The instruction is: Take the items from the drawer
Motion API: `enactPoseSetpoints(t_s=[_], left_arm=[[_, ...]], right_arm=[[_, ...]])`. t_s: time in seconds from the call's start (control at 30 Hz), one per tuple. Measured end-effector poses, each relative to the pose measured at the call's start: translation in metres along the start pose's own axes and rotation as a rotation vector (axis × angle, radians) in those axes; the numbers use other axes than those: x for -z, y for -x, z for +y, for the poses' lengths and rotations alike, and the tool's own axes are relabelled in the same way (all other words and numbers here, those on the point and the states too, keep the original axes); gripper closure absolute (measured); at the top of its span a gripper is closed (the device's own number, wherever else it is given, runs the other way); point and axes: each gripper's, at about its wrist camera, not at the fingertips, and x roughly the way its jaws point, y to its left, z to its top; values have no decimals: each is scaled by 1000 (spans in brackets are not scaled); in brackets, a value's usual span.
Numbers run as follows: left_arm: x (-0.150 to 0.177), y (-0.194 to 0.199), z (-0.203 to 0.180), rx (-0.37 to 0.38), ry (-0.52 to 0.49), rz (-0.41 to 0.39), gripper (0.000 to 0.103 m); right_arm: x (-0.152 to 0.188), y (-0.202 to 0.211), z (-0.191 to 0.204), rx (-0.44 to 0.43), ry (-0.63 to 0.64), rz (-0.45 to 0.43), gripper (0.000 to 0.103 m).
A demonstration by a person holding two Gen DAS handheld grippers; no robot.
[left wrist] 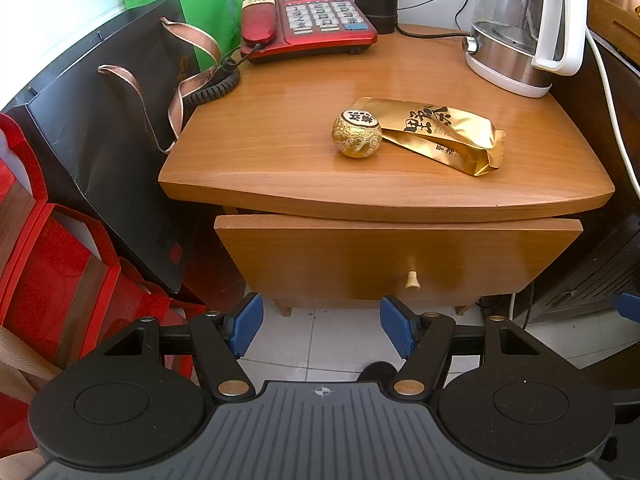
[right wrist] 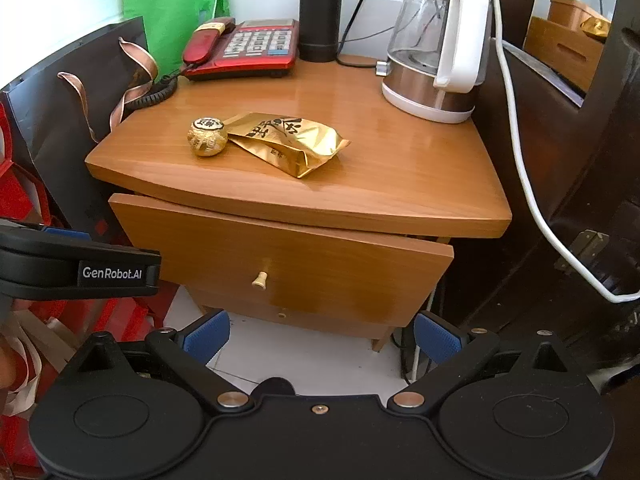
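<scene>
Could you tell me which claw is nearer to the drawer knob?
Left, seemingly. The left claw hangs open just below the drawer knob, nearly in line; the right claw sits further below and right of it.

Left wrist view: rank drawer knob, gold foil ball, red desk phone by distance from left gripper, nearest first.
From the left gripper:
1. Small pale wooden drawer knob, low on the drawer front, just ahead.
2. Gold foil-wrapped ball, mid tabletop, touching the gold foil pouch.
3. Red desk phone, back left of the top.
</scene>
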Motion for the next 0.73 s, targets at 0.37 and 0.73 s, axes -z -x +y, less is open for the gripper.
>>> enactPoseSetpoints(t_s=[0.37, 0.73], left_arm=[[-1, -1, -1, 6, 2, 0, 35], [-2, 1, 0, 5, 2, -11, 35]], right_arm=[[-1, -1, -1, 10, -1, 2, 4], [-2, 1, -1, 7, 3, -2, 4]])
